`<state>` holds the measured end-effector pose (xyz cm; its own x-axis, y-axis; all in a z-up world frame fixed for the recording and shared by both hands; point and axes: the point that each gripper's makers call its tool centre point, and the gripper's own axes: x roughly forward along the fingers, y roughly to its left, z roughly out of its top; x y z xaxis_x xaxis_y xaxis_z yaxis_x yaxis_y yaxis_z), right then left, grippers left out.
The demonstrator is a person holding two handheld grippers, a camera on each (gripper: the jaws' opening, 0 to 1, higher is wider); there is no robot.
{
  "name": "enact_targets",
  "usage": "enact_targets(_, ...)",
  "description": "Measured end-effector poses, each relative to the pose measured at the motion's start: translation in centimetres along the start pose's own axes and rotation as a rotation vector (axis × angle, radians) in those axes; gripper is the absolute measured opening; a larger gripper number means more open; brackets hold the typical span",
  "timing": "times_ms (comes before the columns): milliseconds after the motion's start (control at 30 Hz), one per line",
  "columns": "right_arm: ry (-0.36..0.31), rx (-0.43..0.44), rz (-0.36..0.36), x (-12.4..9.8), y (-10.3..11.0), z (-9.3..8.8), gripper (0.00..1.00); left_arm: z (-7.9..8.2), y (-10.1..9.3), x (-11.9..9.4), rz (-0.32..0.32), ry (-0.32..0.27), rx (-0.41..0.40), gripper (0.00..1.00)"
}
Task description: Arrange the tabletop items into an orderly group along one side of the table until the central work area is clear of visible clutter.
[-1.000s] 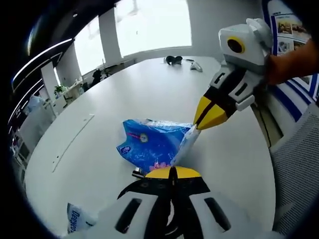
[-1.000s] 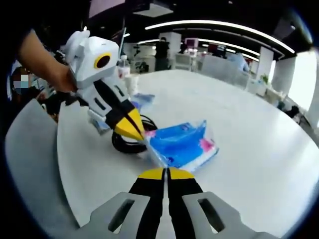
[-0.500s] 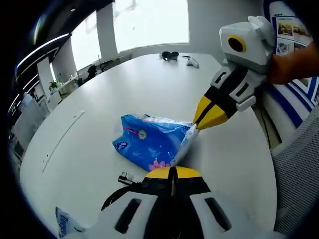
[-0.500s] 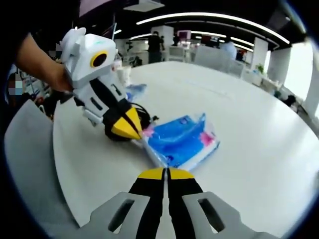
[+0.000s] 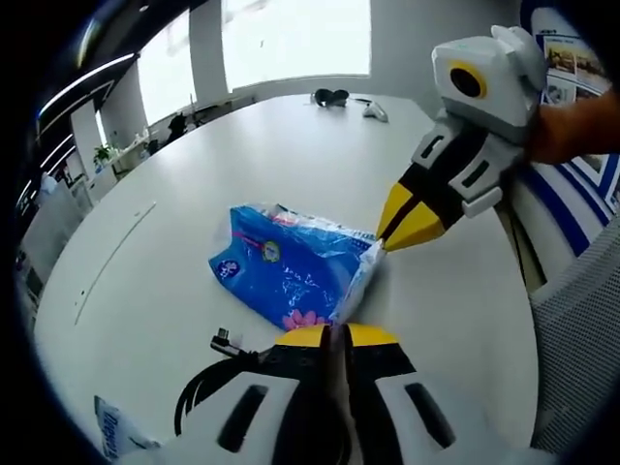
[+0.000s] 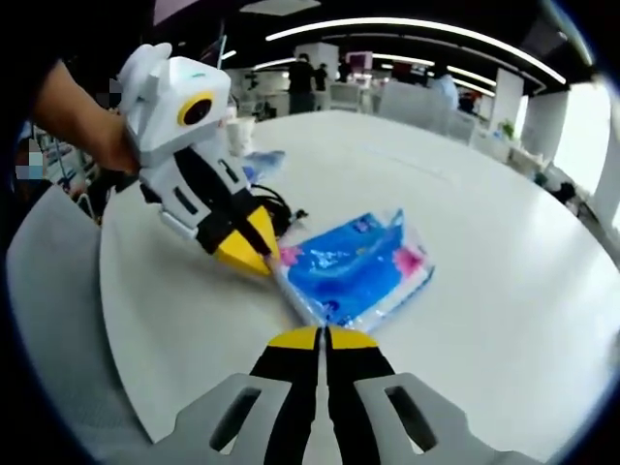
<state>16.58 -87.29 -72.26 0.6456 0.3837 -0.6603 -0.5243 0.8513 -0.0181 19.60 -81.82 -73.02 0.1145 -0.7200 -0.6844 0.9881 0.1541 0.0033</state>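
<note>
Tissue pack [image 5: 286, 274] has slid toward my 6 o'clock beside the black cable [image 5: 208, 380]; both grippers [image 5: 338, 332] [image 6: 324, 334] clamp its wrapper, centre clearing.

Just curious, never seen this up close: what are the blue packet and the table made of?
The blue packet looks like thin glossy plastic film: it crinkles, catches highlights, and has a clear gathered end pinched between both grippers. The table has a smooth white matte top, perhaps laminate; the pictures cannot settle that.
</note>
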Motion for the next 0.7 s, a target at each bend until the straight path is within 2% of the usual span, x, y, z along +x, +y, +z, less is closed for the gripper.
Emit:
enact_targets(367,0.014,-0.032,-0.008,0.0,0.0,-0.6,0.00,0.1,-0.5,0.1,-0.009,-0.001,-0.016,0.09)
enact_targets(700,0.019,0.013,-0.028,-0.2,-0.5,-1.0,0.01,0.5,-1.4,0.5,-0.034,-0.004,-0.024,0.15)
